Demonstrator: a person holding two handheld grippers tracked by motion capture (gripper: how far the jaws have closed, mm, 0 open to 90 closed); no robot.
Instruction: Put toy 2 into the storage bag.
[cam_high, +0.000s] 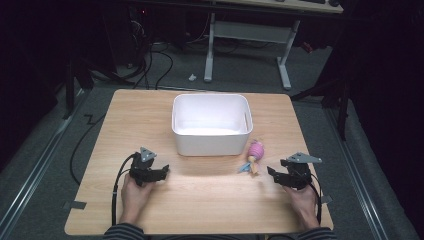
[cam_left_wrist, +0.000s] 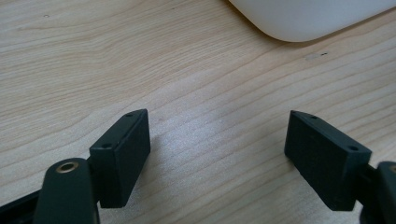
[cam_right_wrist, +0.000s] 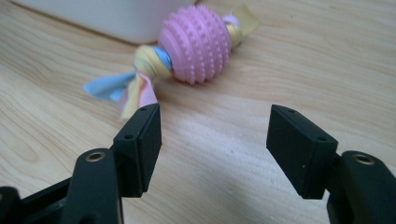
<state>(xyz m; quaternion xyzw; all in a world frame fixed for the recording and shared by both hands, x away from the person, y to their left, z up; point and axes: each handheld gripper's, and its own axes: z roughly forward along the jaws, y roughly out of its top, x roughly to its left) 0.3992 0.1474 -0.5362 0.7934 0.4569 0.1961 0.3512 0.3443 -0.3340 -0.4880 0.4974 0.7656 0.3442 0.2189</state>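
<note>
the table is light wood-grain laminate, rectangular with rounded corners, matt and clean. the toy is a pink rubber ball covered in rows of small studs, threaded on a twisted cloth rope of yellow, blue and pink that frays into loose strips at one end; it lies on the wood just beside the front right corner of the bin, and whether it touches the wall cannot be told. the bin is white, smooth plastic, rectangular with rounded corners and a rolled rim, and its inside shows bare white. the right gripper sits near the toy with flat black jaws apart and nothing between them. the left gripper rests low over bare wood, its jaws wide apart and empty.
</note>
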